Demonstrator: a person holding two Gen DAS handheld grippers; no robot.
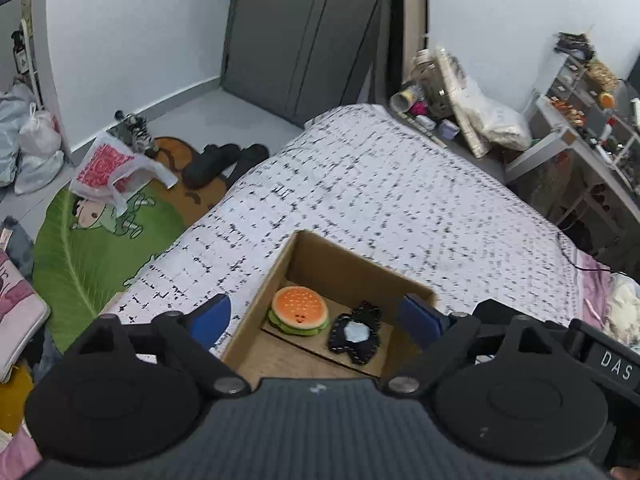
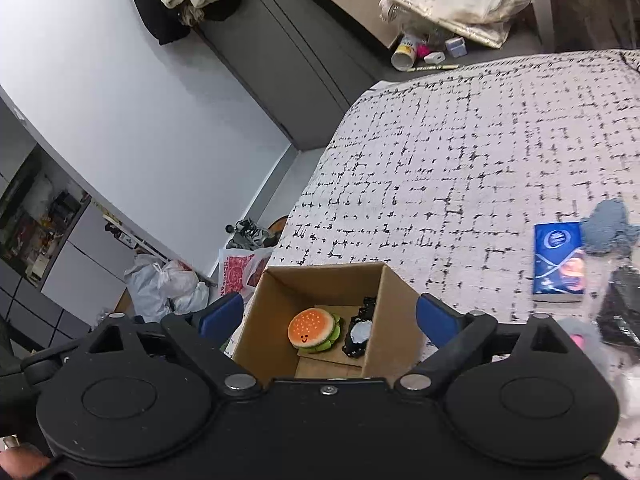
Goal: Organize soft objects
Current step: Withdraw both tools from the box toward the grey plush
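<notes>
Left gripper (image 1: pixel 316 314) spread wide, blue pads apart, nothing pinched; right gripper (image 2: pixel 330 314) likewise wide and empty. Between and just beyond both sets of jaws: open brown cardboard box (image 1: pixel 352 266) on the bed, two plush pieces on its floor. Round orange-and-green burger plush with a smiling face (image 1: pixel 298 311) toward the left finger; flat black felt figure with a pale blue visor (image 1: pixel 355 332) just beside it, toward the right finger, apparently touching or nearly so. Both judged light, squashy, non-slippery, not fragile; burger best pinched across the bun's thick middle, felt figure thin, so better taken by an edge or limb. Further out past the right finger in the right view: blue tissue packet (image 2: pixel 558 262) and grey fuzzy soft item (image 2: pixel 610 226) on the white black-flecked bedspread (image 2: pixel 460 152), well apart from the box. Likely next candidates; packet slicker, crushable.
</notes>
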